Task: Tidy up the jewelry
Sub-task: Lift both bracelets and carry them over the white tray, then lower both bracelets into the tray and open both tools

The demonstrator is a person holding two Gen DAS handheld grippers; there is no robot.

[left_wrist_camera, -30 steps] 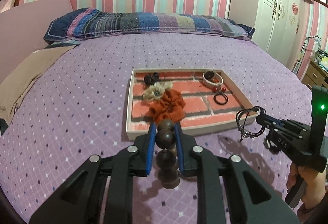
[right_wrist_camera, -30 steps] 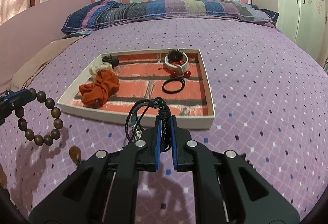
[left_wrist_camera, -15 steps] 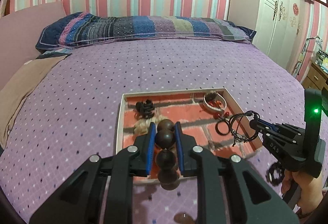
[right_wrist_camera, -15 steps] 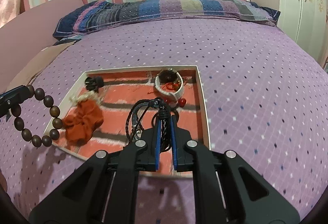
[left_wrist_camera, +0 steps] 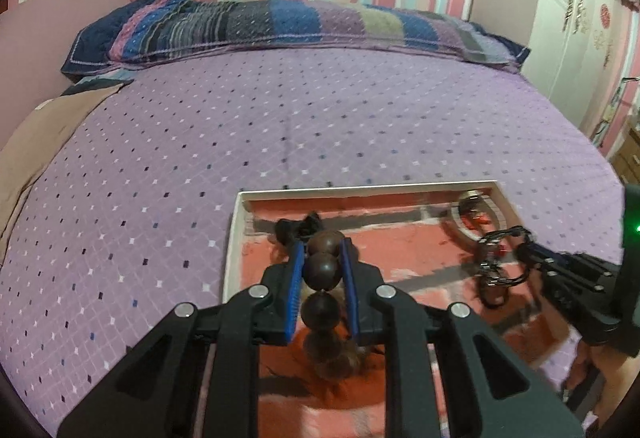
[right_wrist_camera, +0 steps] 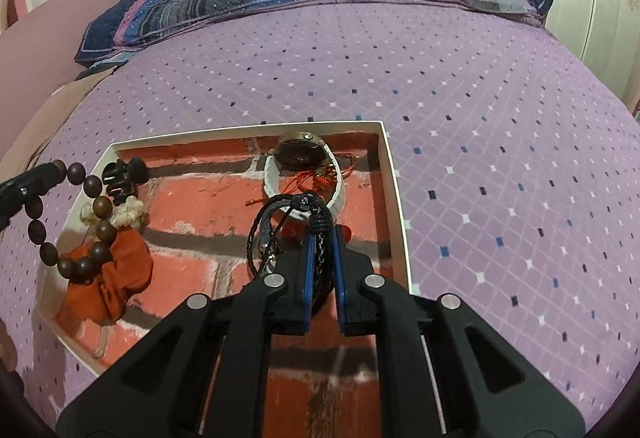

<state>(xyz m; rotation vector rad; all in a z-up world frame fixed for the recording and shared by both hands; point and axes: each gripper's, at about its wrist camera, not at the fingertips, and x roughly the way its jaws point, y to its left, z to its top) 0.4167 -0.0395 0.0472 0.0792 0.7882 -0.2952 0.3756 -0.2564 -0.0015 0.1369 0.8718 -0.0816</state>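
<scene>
We had both grippers over the tray (right_wrist_camera: 394, 193) on the bed (right_wrist_camera: 480, 85), each carrying one piece so they could go down in separate free spots instead of landing in a tangle. The left gripper (left_wrist_camera: 322, 262) had its jaws clenched on the beads (right_wrist_camera: 98, 203), which dangled over the left side just above the scrunchie (right_wrist_camera: 116, 278), while the right gripper (right_wrist_camera: 321, 258) was clamped on the cord bracelet (right_wrist_camera: 280, 222), held near the white bangle (right_wrist_camera: 338, 193). We'd guess the bare brick floor between was the drop zone, since the hair clip (right_wrist_camera: 124, 173) and bangle already took the far corners.
</scene>
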